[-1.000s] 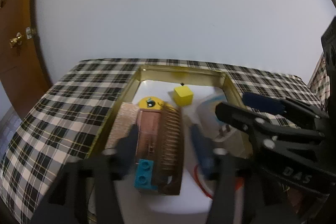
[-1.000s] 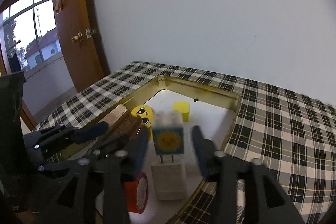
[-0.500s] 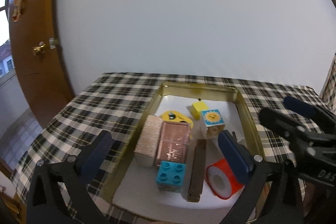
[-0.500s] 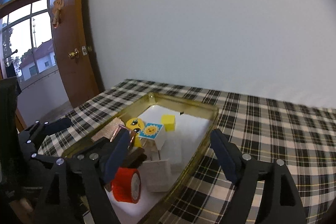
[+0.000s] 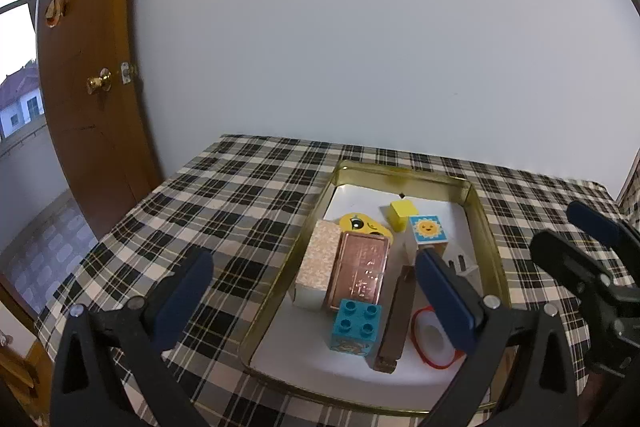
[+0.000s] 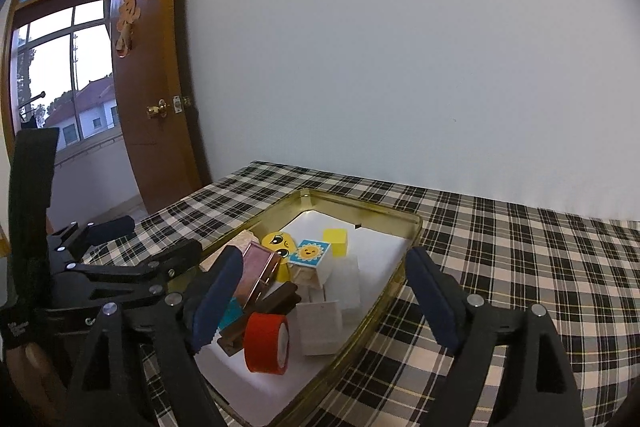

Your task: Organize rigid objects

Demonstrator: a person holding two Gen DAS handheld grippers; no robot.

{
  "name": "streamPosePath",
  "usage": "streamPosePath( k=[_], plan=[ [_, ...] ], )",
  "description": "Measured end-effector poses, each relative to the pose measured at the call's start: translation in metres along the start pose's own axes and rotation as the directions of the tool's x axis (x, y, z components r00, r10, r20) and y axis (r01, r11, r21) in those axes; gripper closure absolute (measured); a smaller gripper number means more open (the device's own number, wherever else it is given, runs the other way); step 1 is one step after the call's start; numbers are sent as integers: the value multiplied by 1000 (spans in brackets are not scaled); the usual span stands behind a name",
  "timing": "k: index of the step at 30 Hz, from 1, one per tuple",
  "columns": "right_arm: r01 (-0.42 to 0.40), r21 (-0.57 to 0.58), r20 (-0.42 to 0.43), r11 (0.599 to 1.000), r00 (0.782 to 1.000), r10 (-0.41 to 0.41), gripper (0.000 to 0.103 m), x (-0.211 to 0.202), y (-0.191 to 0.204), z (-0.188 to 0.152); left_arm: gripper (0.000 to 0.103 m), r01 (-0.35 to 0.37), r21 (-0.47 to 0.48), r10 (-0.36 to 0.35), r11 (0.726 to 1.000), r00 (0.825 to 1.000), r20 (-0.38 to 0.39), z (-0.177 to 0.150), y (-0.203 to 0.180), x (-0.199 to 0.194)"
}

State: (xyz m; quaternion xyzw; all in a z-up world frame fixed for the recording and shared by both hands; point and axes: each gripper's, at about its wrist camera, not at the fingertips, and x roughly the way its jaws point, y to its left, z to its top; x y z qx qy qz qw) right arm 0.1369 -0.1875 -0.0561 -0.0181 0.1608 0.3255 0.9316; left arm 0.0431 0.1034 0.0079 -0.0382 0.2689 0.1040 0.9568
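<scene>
A gold-rimmed tray (image 5: 400,173) on the checked tablecloth holds a blue stud brick (image 5: 354,327), copper box (image 5: 360,271), glittery white box (image 5: 318,267), brown comb (image 5: 396,319), red tape roll (image 5: 434,335), sun-face block (image 5: 428,231), yellow cube (image 5: 402,213) and yellow emoji figure (image 5: 362,223). My left gripper (image 5: 314,295) stands wide open above the tray's near end, holding nothing. My right gripper (image 6: 325,295) is opening, with nothing pressed between its pads; the white charger (image 6: 320,327) and tape roll (image 6: 266,343) lie in the tray (image 6: 384,311) beyond it.
The checked tablecloth (image 5: 224,211) runs to the table's left and near edges. A brown door with a brass knob (image 5: 100,83) and a window stand at the left. A plain white wall closes the back. Each gripper shows in the other's view.
Both grippers opened and drew back and up from the tray. The left let go of the brown comb, the right let go of the sun-face block and charger; these now rest in the tray.
</scene>
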Motion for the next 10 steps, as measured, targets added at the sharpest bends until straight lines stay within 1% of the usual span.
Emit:
streamPosePath(
  k=[8, 10],
  plan=[
    [-1, -19, 10, 1000, 1000, 1, 18, -6, 7, -2, 0, -23, 21, 23, 1000, 999, 24, -3, -3, -3],
    [0, -20, 10, 1000, 1000, 0, 18, -6, 7, -3, 0, -18, 27, 17, 999, 999, 28, -3, -5, -4]
  ],
)
